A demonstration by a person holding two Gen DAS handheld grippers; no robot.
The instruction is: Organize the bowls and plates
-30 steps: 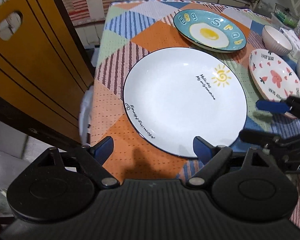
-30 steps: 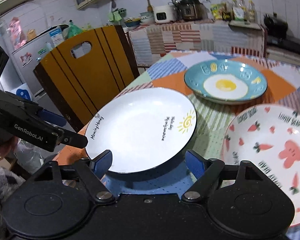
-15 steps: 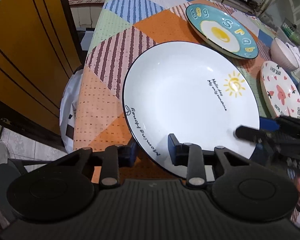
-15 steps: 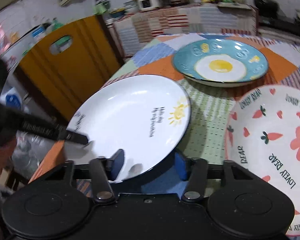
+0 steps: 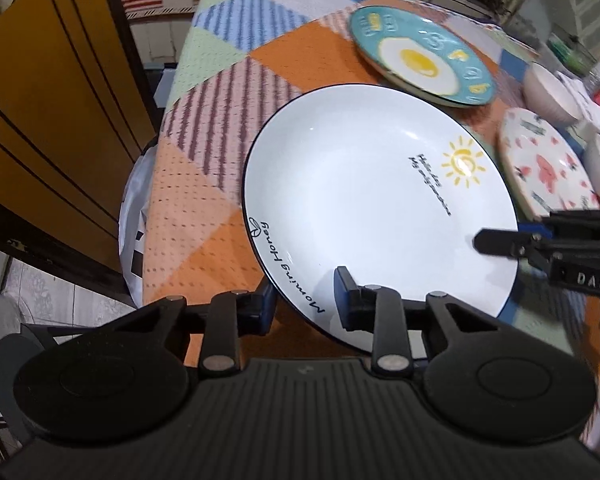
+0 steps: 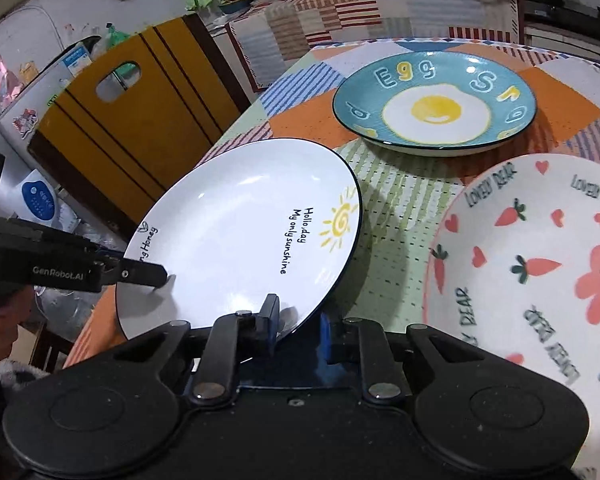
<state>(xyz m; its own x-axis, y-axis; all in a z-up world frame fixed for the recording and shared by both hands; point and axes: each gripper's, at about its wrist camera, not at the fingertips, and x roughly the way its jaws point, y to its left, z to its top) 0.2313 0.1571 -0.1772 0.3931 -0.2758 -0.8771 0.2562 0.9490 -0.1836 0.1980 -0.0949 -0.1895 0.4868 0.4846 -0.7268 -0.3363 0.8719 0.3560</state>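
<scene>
A white plate (image 5: 360, 200) (image 6: 240, 240) with a sun drawing and "Morning Honey" lettering sits at the near left corner of the patchwork tablecloth (image 5: 228, 80). Its near side looks tipped up off the cloth. My left gripper (image 5: 304, 296) (image 6: 156, 276) is shut on the plate's near rim, one blue pad on top and one underneath. My right gripper (image 6: 298, 320) (image 5: 500, 236) is shut on the rim at the plate's right side, also clamping it from above and below.
A teal fried-egg plate (image 5: 420, 56) (image 6: 436, 108) lies beyond the white one. A carrot-and-bear plate (image 5: 548, 164) (image 6: 540, 272) lies to its right, with two white bowls (image 5: 552, 92) behind that. A yellow chair back (image 5: 40, 100) stands close to the table's left edge.
Both grippers went from wide open around the white plate's rim to shut on it. The plate's near side now looks tilted up from the cloth.
</scene>
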